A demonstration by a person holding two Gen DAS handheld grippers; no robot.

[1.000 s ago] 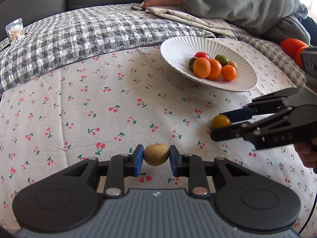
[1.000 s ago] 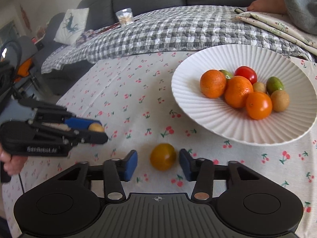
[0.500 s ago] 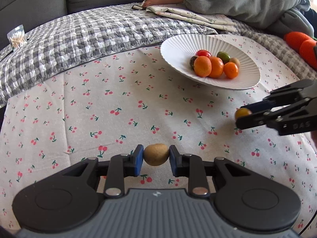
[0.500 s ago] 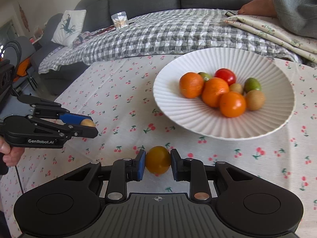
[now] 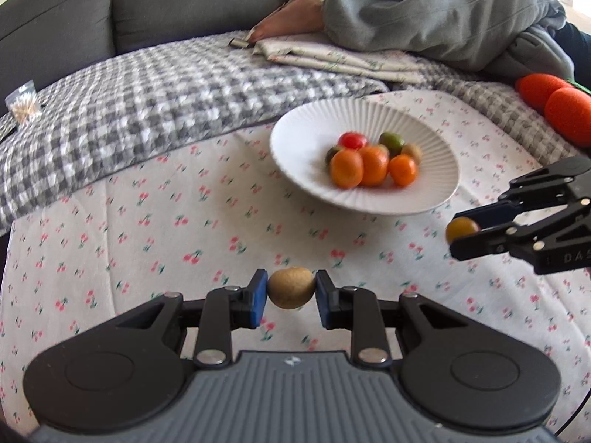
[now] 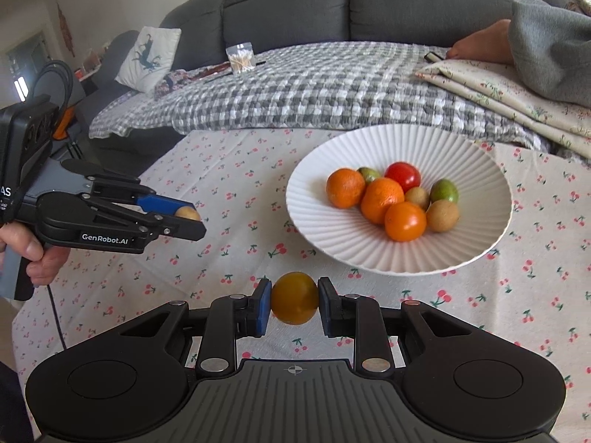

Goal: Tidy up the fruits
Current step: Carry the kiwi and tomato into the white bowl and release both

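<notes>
Fruits are split between the air and a white ribbed plate (image 6: 321,217) on a counter (image 5: 147,221) covered in a cherry-print cloth: the left tongs (image 5: 290,291) are closed on a small brown kiwi-like fruit (image 5: 290,288), pinched between the blue pads, while the right tongs (image 6: 294,301) are closed on a yellow-orange tomato (image 6: 294,297). Both pieces are held above the cloth, short of the plate's near rim. The plate carries 3 oranges (image 6: 382,199), a red tomato (image 6: 403,175), 2 green fruits (image 6: 444,190) and 2 brown ones (image 6: 442,216), heaped together at its centre. In the right wrist view the left tongs sit well to the left of the plate, gripped by a bare hand (image 6: 35,254). Beyond the counter lie a grey checked blanket (image 6: 314,85), a dark grey sofa (image 6: 369,3) and a clear box of cotton swabs (image 6: 240,58).
</notes>
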